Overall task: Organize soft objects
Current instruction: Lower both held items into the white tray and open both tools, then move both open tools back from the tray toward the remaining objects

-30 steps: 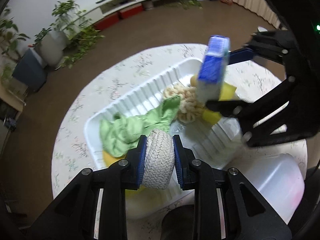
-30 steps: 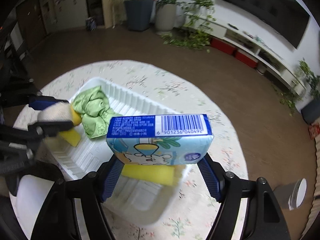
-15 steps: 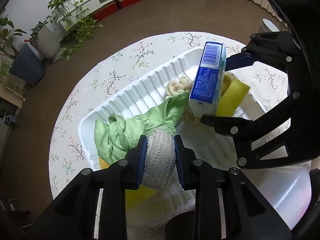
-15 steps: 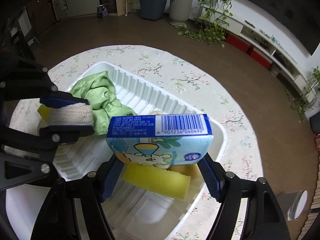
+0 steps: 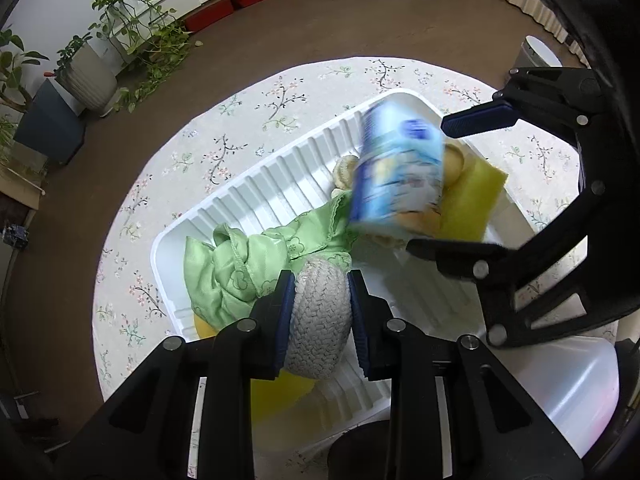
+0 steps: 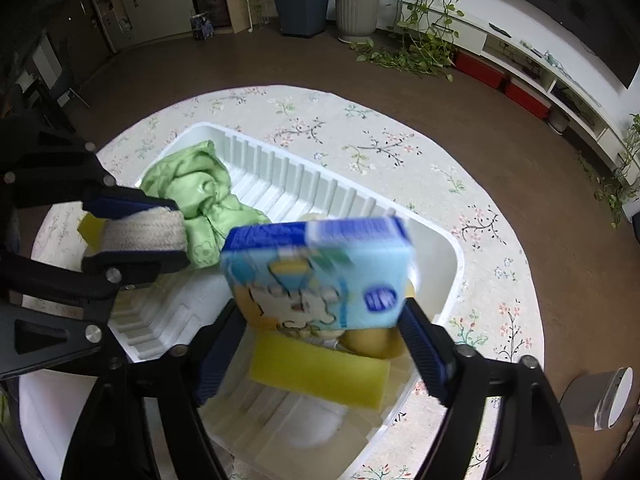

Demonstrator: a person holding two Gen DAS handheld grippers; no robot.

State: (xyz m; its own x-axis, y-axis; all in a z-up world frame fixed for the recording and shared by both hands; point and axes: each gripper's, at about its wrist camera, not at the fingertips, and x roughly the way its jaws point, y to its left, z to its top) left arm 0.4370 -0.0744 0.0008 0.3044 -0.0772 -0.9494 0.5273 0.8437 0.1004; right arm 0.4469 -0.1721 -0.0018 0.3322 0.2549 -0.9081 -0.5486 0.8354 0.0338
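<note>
My left gripper (image 5: 320,280) is shut on a grey-white woven rope ball (image 5: 318,320) just above the white ribbed tray (image 5: 168,240). It hangs beside the crumpled green cloth (image 5: 240,264). The jaws of my right gripper (image 6: 320,308) are opening. A blue tissue pack (image 6: 320,272) sits tilted and blurred between them, free of the pads, over a yellow sponge (image 6: 316,372) at the tray's right end. A beige fluffy piece (image 5: 344,168) lies behind the pack. In the right wrist view, the left gripper (image 6: 180,232) holds the rope ball (image 6: 144,232).
The tray stands on a round table with a floral cloth (image 5: 240,120). A second yellow sponge (image 5: 276,392) lies under the left fingers. A white plastic container (image 5: 576,384) sits near the table edge. A small grey bin (image 6: 600,400) and potted plants (image 6: 356,4) stand on the floor.
The right jaws have spread and the tissue pack has come loose, tipping and dropping toward the tray. Both grippers have sunk closer to the tray. The left grip on the rope ball is unchanged.
</note>
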